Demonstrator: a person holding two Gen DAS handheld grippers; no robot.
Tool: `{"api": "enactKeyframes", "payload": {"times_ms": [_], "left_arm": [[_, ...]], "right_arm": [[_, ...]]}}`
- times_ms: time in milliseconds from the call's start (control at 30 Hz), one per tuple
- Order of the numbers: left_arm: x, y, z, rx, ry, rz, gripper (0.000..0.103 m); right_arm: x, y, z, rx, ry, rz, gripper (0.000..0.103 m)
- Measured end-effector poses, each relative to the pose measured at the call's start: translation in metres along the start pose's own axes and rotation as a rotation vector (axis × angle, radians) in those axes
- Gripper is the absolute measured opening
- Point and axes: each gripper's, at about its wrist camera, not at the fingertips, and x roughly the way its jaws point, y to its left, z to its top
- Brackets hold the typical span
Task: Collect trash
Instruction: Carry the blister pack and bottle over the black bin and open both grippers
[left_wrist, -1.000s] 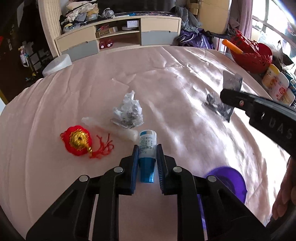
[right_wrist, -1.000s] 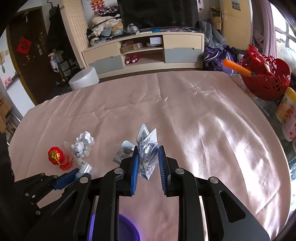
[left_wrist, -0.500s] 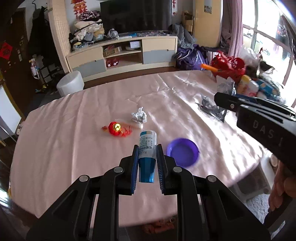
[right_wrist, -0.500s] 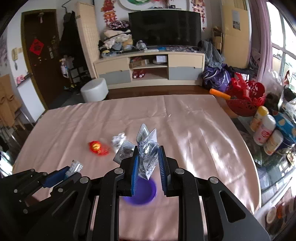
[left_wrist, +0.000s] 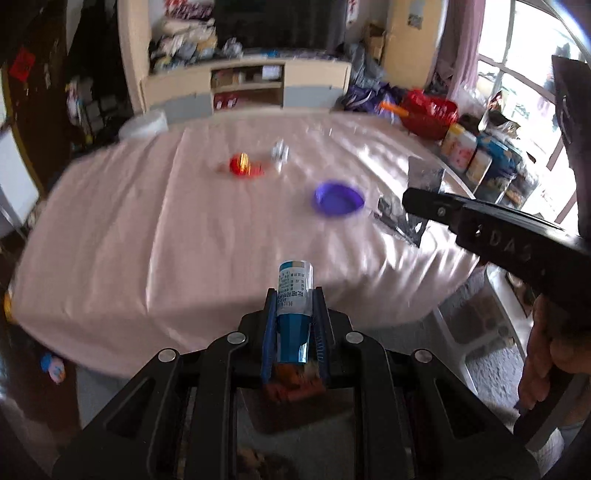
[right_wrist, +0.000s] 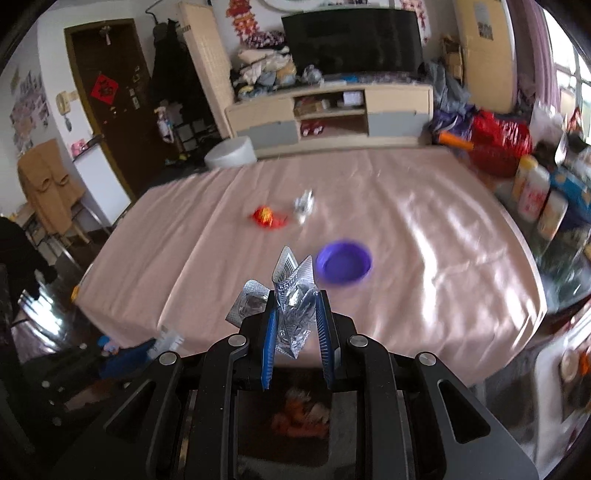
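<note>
A: Two grippers, both loaded. Left gripper (left_wrist: 294, 325) is clamped on a small blue tube (left_wrist: 293, 306), label end sticking fwd at 12 o'clock, blue end back between the pads. Right gripper (right_wrist: 295, 332) pinches a bunch of foil blister packs (right_wrist: 291, 306), one loose sheet fanning out toward 10.

B: How do they handle?

A: Tube looks light and fairly stiff at the cap end, prob. squashy in the body, so the grip near the blue end seems sound. Foil is v. light, crinkly, sharp-edged; I'd guess it could slide out if the jaws ease, esp. that 10 o'clock sheet.

B: Where's it going?

A: Below both grippers at 6 there's a dark bin (right_wrist: 284, 421) w/ orange scraps inside, off the near edge of the table (right_wrist: 424, 258). Both items hang over or just short of it.

B: What's left?

A: On the cloth: crumpled wrapper (right_wrist: 304, 205) at 12, next to a red ornament (right_wrist: 266, 217), plus a purple dish (right_wrist: 343, 261) at 1. Frames are blurry.
</note>
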Motion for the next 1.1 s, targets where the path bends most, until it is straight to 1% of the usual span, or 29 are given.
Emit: {"api": "enactKeyframes", "payload": {"times_ms": [67,167,267,400,533,633,800,1000,1100], "left_arm": [[0.006,0.005,-0.016,-0.024,0.025,-0.007,0.017],[0.025,0.014,-0.042,-0.067,0.073,-0.019,0.017],[0.040,0.024,-0.058,-0.088,0.104,-0.016,0.017],[0.058,0.031,-0.073,-0.094,0.143,-0.013,0.017],[0.071,0.033,-0.081,-0.087,0.175,-0.019,0.017],[0.078,0.035,-0.088,-0.090,0.189,-0.019,0.018],[0.089,0.038,-0.091,-0.102,0.227,-0.026,0.018],[0.091,0.035,-0.090,-0.090,0.235,-0.038,0.018],[0.094,0.036,-0.091,-0.090,0.244,-0.030,0.018]], "right_arm": [[0.010,0.002,-0.018,0.011,0.034,0.009,0.021],[0.027,0.007,-0.038,0.005,0.077,0.000,0.021],[0.044,0.007,-0.059,0.007,0.122,-0.006,0.021],[0.067,0.003,-0.073,0.000,0.171,-0.015,0.021],[0.084,0.004,-0.082,-0.019,0.216,0.004,0.022],[0.091,0.007,-0.088,-0.041,0.233,-0.001,0.022],[0.105,0.008,-0.093,-0.022,0.274,0.010,0.022],[0.108,0.014,-0.093,-0.035,0.282,-0.007,0.024],[0.108,0.012,-0.092,-0.028,0.284,-0.010,0.024]]}}
